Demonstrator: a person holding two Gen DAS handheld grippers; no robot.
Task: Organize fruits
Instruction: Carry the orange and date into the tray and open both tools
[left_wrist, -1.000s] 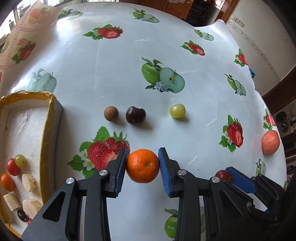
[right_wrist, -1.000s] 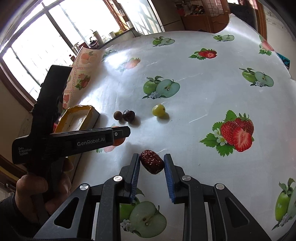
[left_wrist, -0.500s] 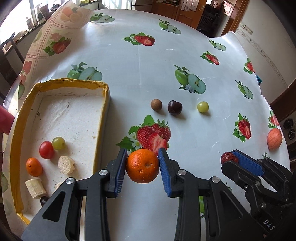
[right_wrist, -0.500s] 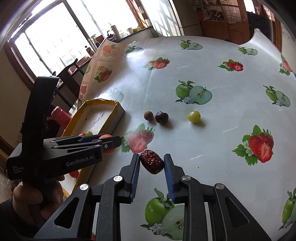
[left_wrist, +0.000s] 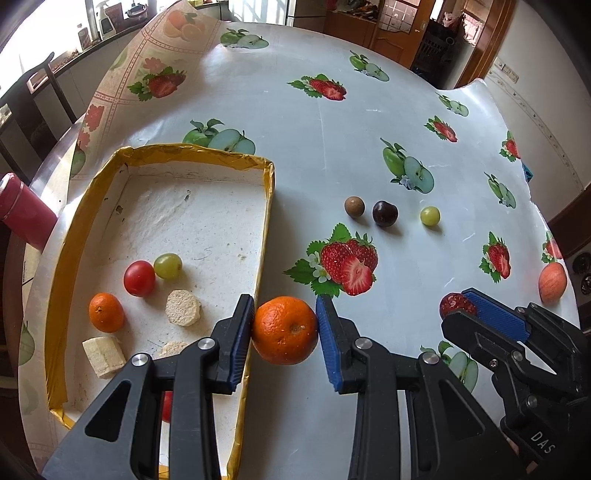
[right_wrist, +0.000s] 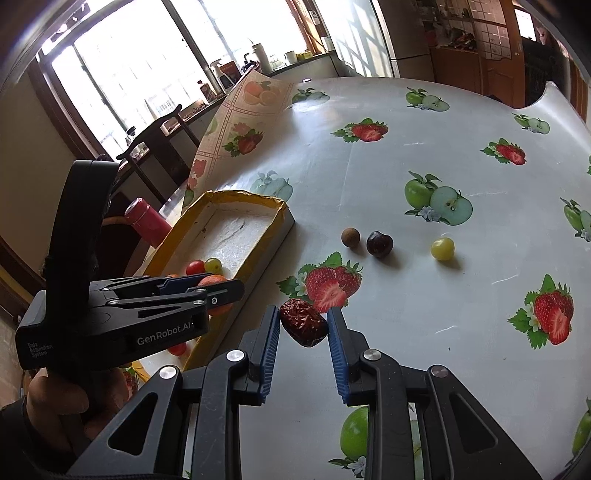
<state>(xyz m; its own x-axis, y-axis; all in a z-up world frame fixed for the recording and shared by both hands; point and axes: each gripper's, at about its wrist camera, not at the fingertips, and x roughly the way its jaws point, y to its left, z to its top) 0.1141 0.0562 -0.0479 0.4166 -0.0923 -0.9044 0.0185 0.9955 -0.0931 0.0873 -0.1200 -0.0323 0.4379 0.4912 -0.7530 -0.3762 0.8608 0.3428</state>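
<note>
At your far left: the yellow-rimmed tray (left_wrist: 79, 221) lies on the tablecloth (left_wrist: 314, 122), holding a small orange (left_wrist: 106, 312), a cherry tomato (left_wrist: 139, 278), a green grape (left_wrist: 167, 266) and pale slices (left_wrist: 183, 308).
Left hand pose: your left gripper (left_wrist: 284, 330) tilts steeply down, its pads clamped on the mandarin (left_wrist: 284, 329) right over the tray's near wall.
Right hand pose: your right gripper (right_wrist: 303, 325) slants down over the cloth just beside the tray, pinching the red date (right_wrist: 303, 322).
Change: a second ago both fruits hung well right of the tray; you have carried them leftward.
Left camera only: a peach-coloured fruit (left_wrist: 552, 282) near the table's right edge.
Right camera only: your hand (right_wrist: 55, 402) around the left gripper's handle.
Loose on the cloth: a brown ball (left_wrist: 354, 205), a dark cherry (left_wrist: 385, 213), a yellow-green grape (left_wrist: 430, 215).
</note>
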